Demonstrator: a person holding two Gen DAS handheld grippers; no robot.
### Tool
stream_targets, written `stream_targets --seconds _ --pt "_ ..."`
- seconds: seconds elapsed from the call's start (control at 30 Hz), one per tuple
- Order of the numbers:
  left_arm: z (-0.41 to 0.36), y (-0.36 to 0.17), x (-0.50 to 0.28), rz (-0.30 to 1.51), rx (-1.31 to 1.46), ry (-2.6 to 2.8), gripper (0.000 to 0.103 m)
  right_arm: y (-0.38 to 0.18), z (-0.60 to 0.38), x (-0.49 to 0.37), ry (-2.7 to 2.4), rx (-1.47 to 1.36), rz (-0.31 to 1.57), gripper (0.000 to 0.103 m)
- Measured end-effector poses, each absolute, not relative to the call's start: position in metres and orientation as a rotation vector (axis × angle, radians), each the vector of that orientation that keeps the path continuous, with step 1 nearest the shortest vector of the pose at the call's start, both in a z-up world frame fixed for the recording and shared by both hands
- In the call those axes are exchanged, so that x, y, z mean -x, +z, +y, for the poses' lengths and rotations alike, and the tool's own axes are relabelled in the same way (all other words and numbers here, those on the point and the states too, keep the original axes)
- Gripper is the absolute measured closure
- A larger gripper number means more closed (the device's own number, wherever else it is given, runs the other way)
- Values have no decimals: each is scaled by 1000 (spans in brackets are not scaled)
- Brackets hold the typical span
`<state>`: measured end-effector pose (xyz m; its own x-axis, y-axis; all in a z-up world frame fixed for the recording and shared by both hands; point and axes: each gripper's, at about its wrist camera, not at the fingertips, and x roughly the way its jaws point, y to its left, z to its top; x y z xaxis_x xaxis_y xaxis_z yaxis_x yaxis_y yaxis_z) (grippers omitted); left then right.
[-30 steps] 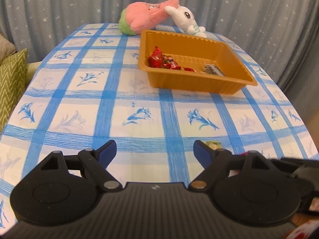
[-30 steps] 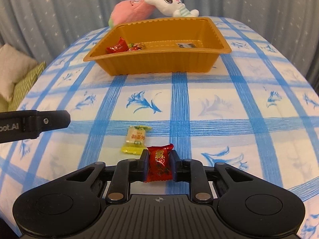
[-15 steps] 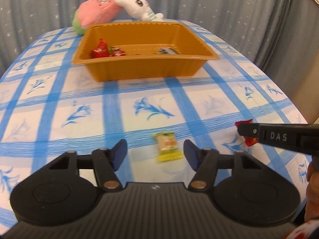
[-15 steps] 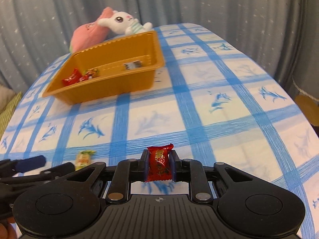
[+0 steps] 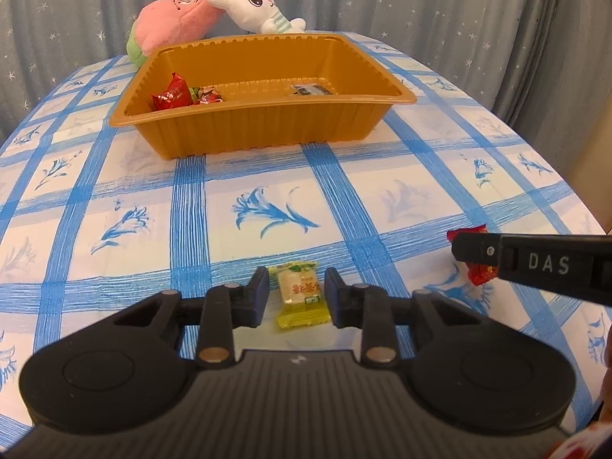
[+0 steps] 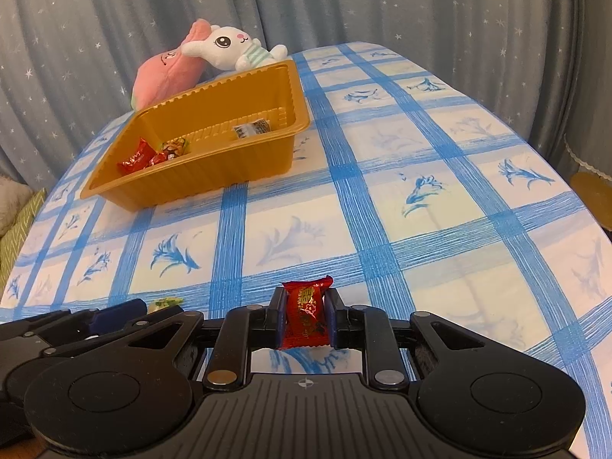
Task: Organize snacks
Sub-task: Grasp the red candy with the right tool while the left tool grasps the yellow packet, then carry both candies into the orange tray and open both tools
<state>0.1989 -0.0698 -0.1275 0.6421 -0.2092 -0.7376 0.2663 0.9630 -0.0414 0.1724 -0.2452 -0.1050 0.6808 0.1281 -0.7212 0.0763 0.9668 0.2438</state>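
- Left gripper (image 5: 293, 296) low over the checked tablecloth (image 5: 401, 199), jaws spread w/ a yellow-green candy (image 5: 302, 294) lying flat between the fingertips; small gaps show on both sides, nothing clamped.
- Right gripper (image 6: 305, 319) pinched tight on a red candy (image 6: 306, 315), wrapper upright between the pads, top edge poking above them.
- Same red candy seen from left wrist cam, partly hidden behind the right tool's black finger marked "DAS", off to the right of the yellow-green candy and well short of the orange tray (image 5: 267, 130).
- Orange tray sits mid-table, far side of both grippers, well apart from each. Ribbed walls, wide rim.
- Inside tray, left end: red-wrapped sweets (image 5: 172, 93) bunched w/ a mixed-colour wrapper (image 5: 206, 95) just beside them. Right end of tray floor: a dark-and-white packet (image 5: 311, 90) lying flat, apart from the red bunch.
- Behind the tray, at table's far edge: pink plush (image 5: 176, 25) and white bunny plush (image 5: 260, 9), bunny leaning on the pink one, close to the tray's back rim.
- Backdrop beyond the tray: grey-blue star-print curtain (image 5: 420, 0).
- Right wrist cam: left tool's black body at lower left, the yellow-green wrapper peeking past its blue tips; tray lies up-left of the held red candy.
- Olive cushion (image 6: 17, 225) at far left, beyond table edge on the tray's left.
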Motion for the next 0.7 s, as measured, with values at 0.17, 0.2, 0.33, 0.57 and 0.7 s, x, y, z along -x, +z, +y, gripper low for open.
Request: stream_targets --seconds 0.17,0.2,0.33,0.57,0.7 --pt "-70 -128 -198 828 -81 -264 83 -106 -244 -173 32 -267 825 82" --pt "-69 -128 -198 825 -82 -262 83 -106 -244 -173 32 -267 825 82" --pt "-65 -122 -195 819 -78 -259 83 -105 -244 -173 31 -263 821 82" --pt "-53 -100 -187 792 -65 -231 83 -98 -239 -170 44 -249 808 82" --pt "-46 -87 -182 777 -53 -216 83 -91 -235 -167 56 -238 797 82"
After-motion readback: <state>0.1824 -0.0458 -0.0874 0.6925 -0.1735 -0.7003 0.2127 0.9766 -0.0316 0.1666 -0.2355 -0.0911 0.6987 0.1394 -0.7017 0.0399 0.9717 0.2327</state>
